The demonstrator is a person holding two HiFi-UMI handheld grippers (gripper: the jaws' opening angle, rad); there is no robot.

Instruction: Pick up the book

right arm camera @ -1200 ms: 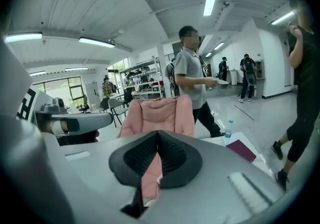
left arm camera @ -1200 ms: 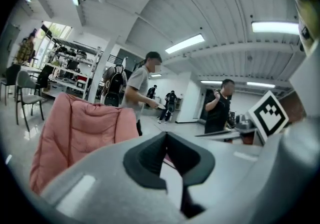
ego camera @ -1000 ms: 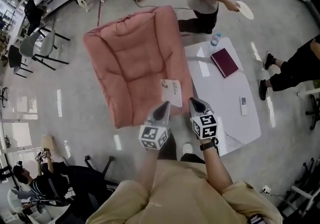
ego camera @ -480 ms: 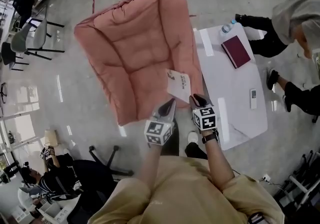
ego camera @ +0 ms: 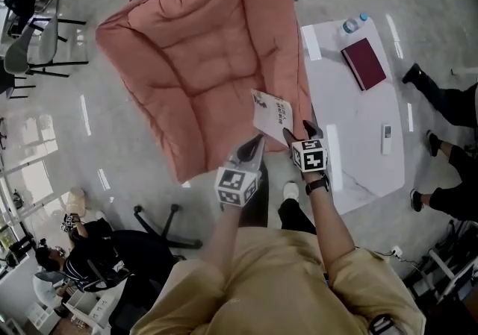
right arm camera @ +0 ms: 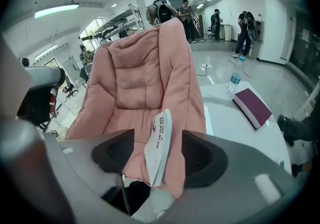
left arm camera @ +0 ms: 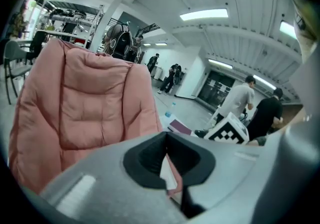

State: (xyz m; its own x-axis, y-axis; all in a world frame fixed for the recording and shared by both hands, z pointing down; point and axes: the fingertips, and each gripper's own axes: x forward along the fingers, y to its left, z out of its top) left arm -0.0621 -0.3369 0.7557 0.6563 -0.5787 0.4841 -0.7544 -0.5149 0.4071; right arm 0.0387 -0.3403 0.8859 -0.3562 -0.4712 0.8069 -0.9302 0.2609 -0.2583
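Observation:
A thin white book (ego camera: 271,115) leans on the right edge of a big pink cushioned chair (ego camera: 194,57). My right gripper (ego camera: 299,133) is at the book's near end and its jaws are opening. In the right gripper view the white book (right arm camera: 159,145) stands edge-on between the two pads of the right gripper (right arm camera: 159,157), touching neither. To its left, my left gripper (ego camera: 252,148) is shut and empty, with only a sliver of the white book (left arm camera: 165,165) showing past the left gripper (left arm camera: 167,158). A maroon book (ego camera: 364,63) lies on the white table (ego camera: 351,132).
A water bottle (ego camera: 349,25) and a small remote (ego camera: 386,139) are also on the table. A person's legs (ego camera: 448,102) are at the right. Grey chairs (ego camera: 37,50) stand far left, and a seated person with an office chair (ego camera: 97,259) is at lower left.
Both grippers have dropped toward the white book on the chair's edge. The right gripper's jaws have gone from shut to wide apart around the book. The people beyond the table have moved.

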